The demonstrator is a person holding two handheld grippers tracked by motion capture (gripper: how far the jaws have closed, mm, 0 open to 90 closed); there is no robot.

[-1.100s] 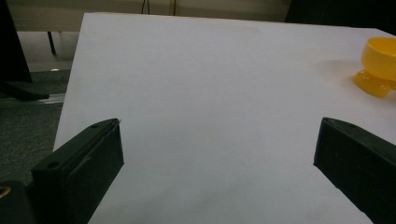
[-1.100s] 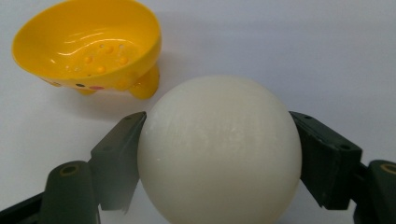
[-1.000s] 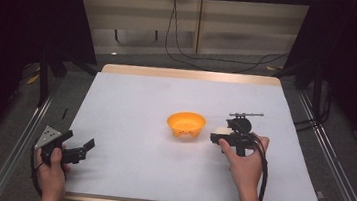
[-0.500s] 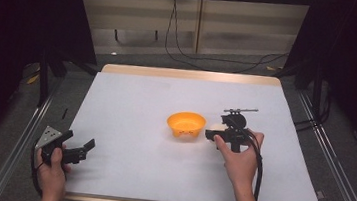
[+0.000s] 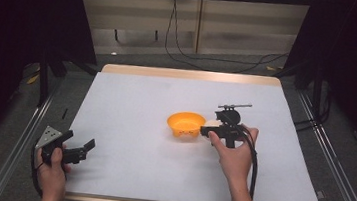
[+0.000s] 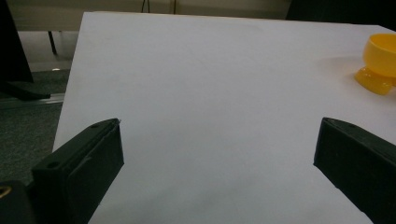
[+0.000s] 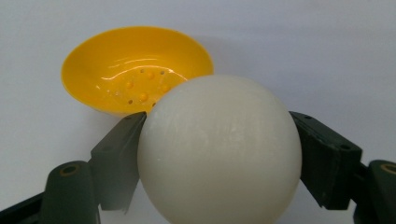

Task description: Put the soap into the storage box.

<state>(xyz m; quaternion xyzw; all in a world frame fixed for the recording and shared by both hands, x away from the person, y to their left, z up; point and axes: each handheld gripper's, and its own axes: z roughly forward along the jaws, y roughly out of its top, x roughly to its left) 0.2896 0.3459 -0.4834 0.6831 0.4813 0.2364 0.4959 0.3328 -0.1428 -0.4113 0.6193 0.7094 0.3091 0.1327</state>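
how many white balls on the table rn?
1. The white ball is off the table surface, clamped in the right tongs just beside the orange bowl. No other ball shows on the white tabletop; the bowl looks empty.

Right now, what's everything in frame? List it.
ball: 1, white, clamped in the right gripper, just beside the bowl.
bowl: 1, orange-yellow, small holes in its bottom, upright on a foot near the table's middle.
table: 1, white top with a wooden edge.
cables: several, black, on the floor beyond the table.
left gripper: 1, black, jaws wide apart and empty, at the near left corner.
right gripper: 1, black, shut on the ball, right of the bowl.
hands: 2, one on each gripper.
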